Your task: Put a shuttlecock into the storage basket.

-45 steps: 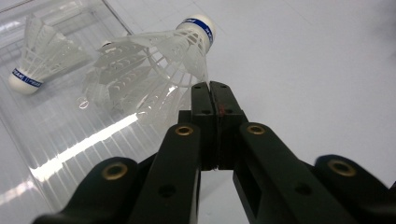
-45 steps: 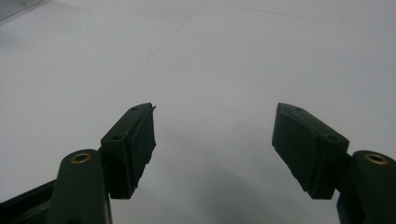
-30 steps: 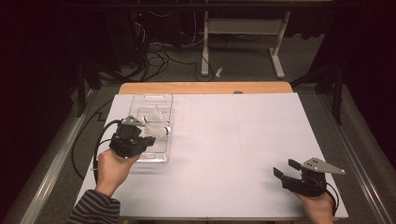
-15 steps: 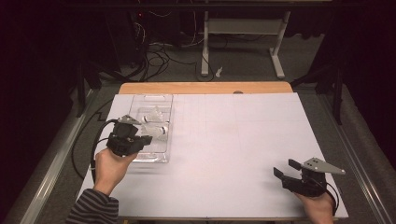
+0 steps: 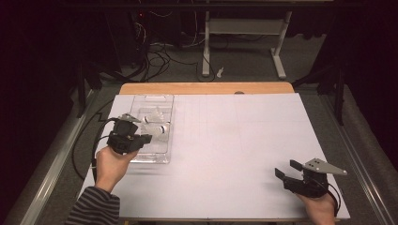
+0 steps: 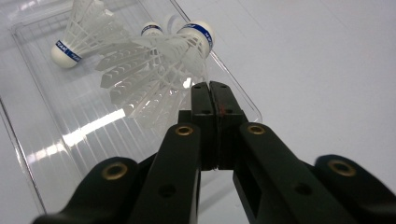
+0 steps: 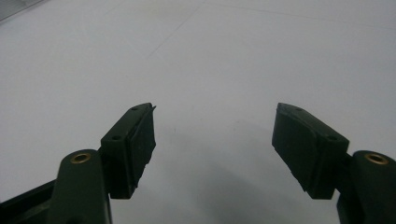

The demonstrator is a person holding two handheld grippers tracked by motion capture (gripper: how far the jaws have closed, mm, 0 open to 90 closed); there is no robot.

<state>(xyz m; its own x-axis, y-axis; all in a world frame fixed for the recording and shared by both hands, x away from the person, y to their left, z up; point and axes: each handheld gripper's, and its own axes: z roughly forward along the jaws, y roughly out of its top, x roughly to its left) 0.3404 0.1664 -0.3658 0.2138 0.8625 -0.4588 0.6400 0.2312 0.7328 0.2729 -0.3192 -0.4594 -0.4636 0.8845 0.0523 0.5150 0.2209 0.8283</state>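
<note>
- The left hand-held gripper (image 5: pixel 141 137) is held over the near half of the clear plastic tray (image 5: pixel 162 157), its jaws pressed flat together; in the left gripper view (image 6: pixel 209 86) the tips sit right at the feather edge of a shuttlecock, and it looks as though a feather is pinched between them, though I cannot tell for sure.
- The person's left hand (image 5: pixel 109 164), with a striped sleeve (image 5: pixel 94 208) behind it, grips that tool just near of the tray's near-left corner.
- The nearest shuttlecock (image 6: pixel 159 60) lies on its side inside the tray, cork with a blue band pointing away from the jaws, white skirt fanned toward them.
- A second shuttlecock (image 6: pixel 79 35) lies farther back in the tray, to the left in that view, cork toward the tray's left wall; a third cork with a blue band (image 6: pixel 152 29) peeks out behind the first.
- In the high view the shuttlecocks (image 5: pixel 157 123) cluster in the middle of the tray, just beyond the left jaws.
- The right hand-held gripper (image 5: pixel 286 169) rests well to the right of the tray, by the near right corner of the white tabletop (image 5: pixel 234 140), jaws spread wide with nothing between them (image 7: pixel 215 135).
- The tray itself sits along the left side of the tabletop, its far end near the wooden strip (image 5: pixel 206 88) at the back edge.
</note>
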